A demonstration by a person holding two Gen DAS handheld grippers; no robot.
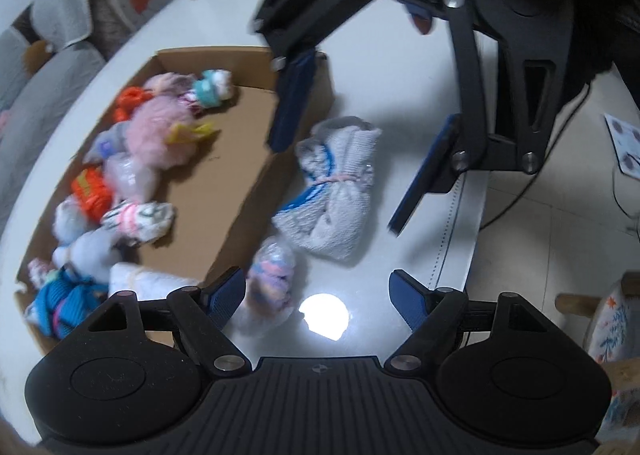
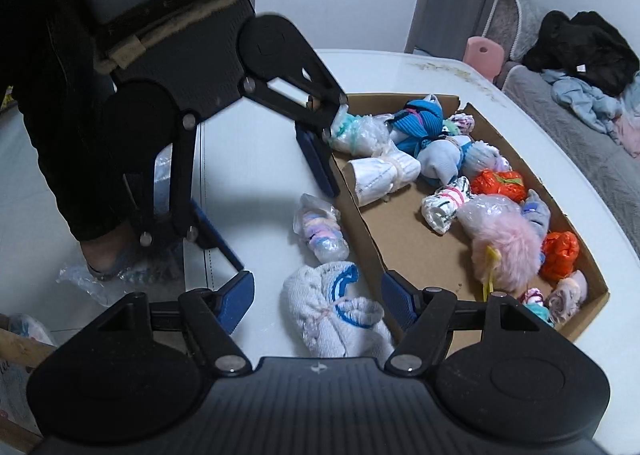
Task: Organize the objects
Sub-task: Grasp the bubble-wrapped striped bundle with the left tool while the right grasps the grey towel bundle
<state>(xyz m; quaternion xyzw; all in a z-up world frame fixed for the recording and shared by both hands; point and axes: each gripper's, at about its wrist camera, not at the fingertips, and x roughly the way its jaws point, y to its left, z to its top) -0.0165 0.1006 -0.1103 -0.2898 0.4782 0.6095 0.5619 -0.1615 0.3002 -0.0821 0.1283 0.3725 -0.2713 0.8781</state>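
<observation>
- The right hand-held gripper is open, holding nothing, around a white towel bundle.
- The left hand-held gripper is open too, empty, above the tabletop.
- A cardboard box of small bundles lies beside.

**Two bundles outside the box**

So the left tool sits low over the white desk, jaws apart, nothing between them. The plastic-wrapped bundle lies right by its left finger. Just past it is the white towel bundle, tied with a pink band. The right tool hangs above that one, jaws spread. The cardboard box alongside holds a heap of colourful bundles.
</observation>
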